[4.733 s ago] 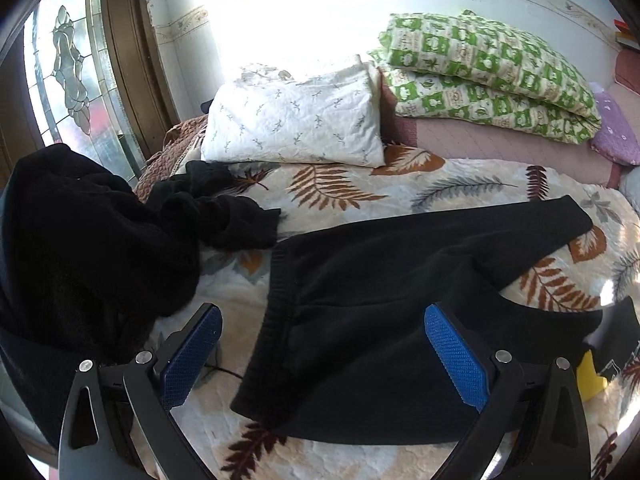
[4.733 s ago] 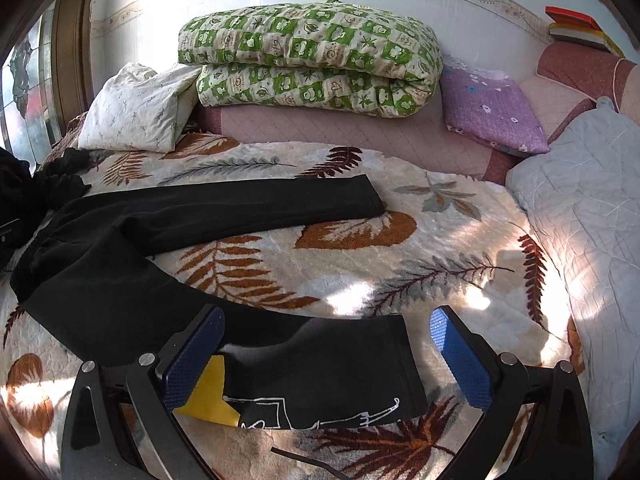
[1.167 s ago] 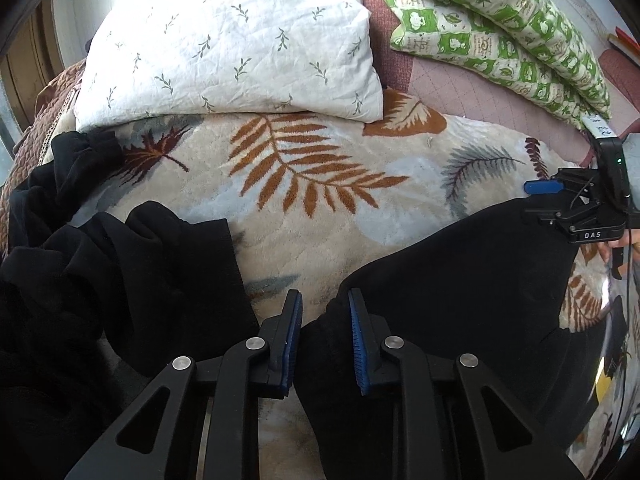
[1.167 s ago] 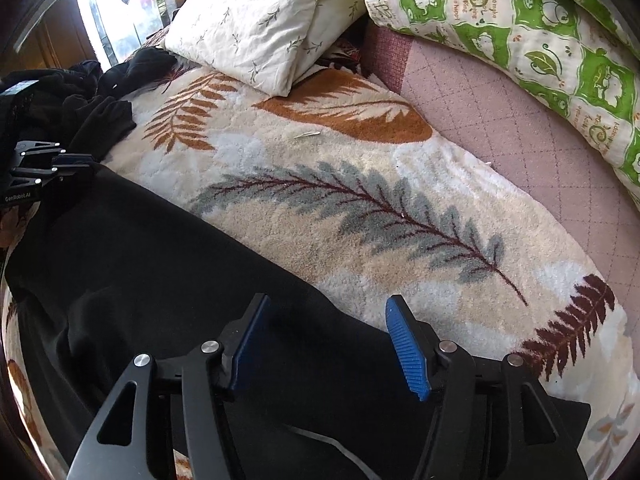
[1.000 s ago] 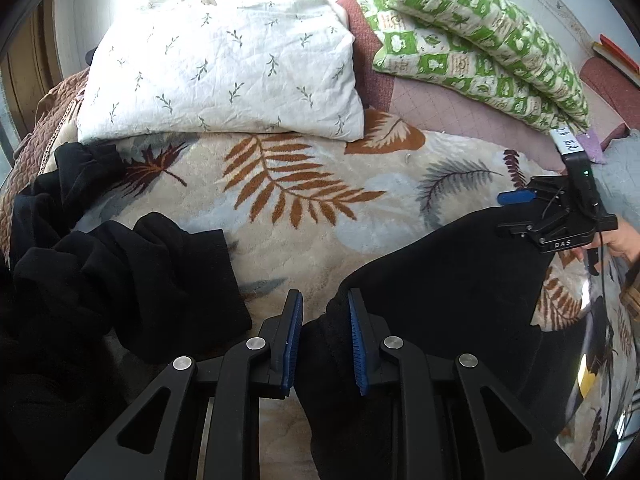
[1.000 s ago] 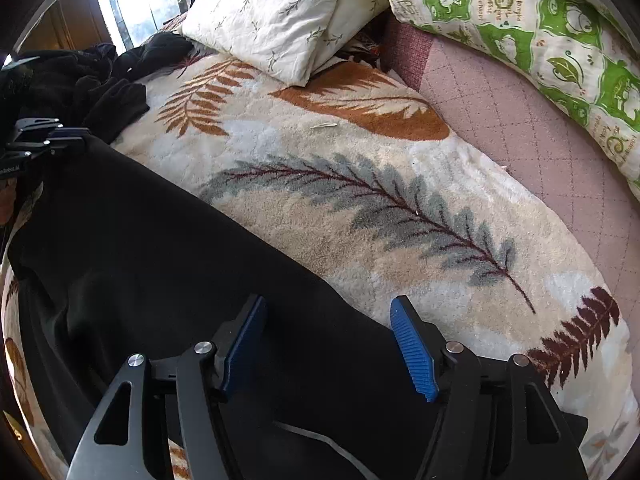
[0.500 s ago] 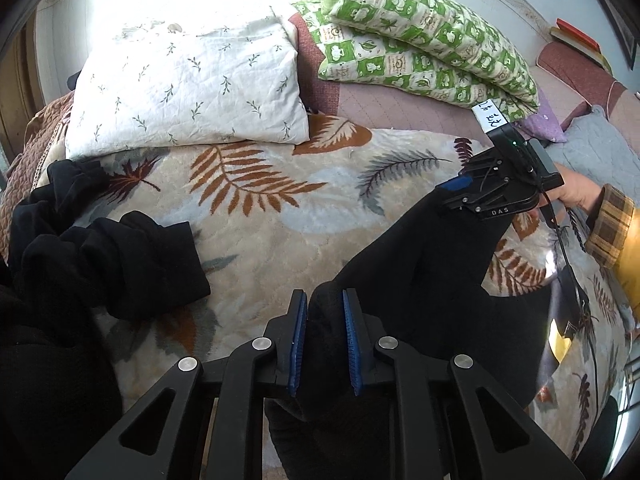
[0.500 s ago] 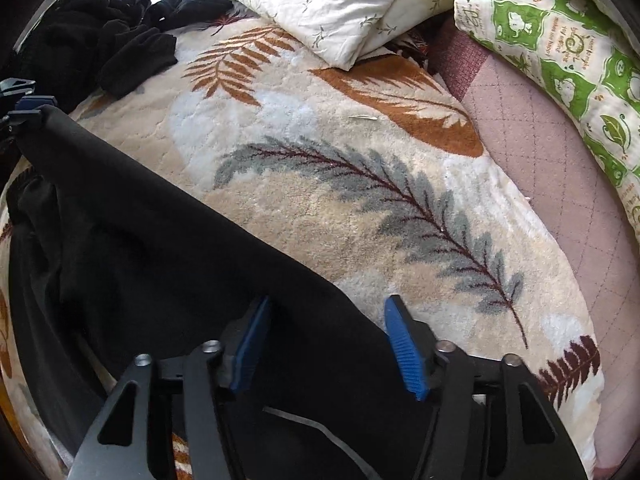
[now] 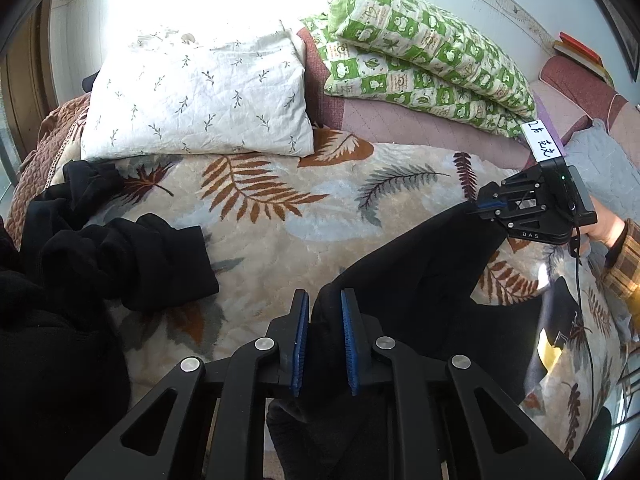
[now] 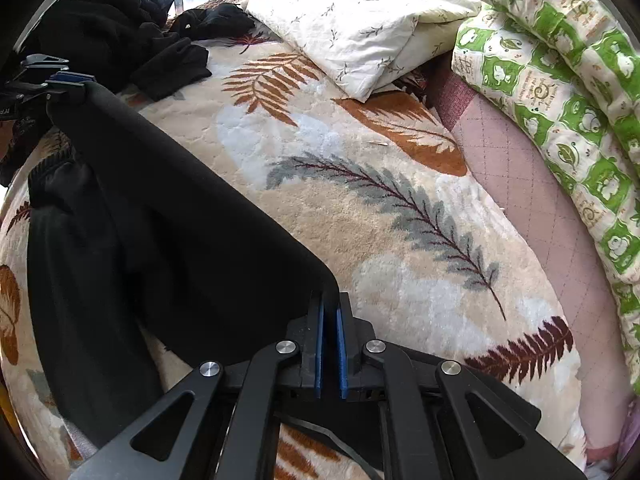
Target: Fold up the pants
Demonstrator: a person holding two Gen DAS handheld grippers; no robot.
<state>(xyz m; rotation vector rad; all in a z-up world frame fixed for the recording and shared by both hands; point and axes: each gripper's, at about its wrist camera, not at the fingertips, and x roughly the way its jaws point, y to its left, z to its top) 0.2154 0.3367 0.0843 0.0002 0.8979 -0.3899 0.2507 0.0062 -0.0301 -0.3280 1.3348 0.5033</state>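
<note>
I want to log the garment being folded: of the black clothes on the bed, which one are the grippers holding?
The black pants, stretched between the left gripper and right gripper, both shut on them. The other black clothes lie bunched and untouched near the white pillow.

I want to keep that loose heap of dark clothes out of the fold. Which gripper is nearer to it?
Left. The left gripper, shut on the black pants, is beside the heap of dark clothes; the right gripper holds the pants' other end, far across the leaf-print blanket.

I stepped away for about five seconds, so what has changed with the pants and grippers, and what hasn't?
Both grippers took hold: the left gripper on the black pants at the waist end, the right gripper, jaws just closed, on a leg edge. That side has lifted off the leaf-print blanket. Pillow and dark clothes pile unchanged.
</note>
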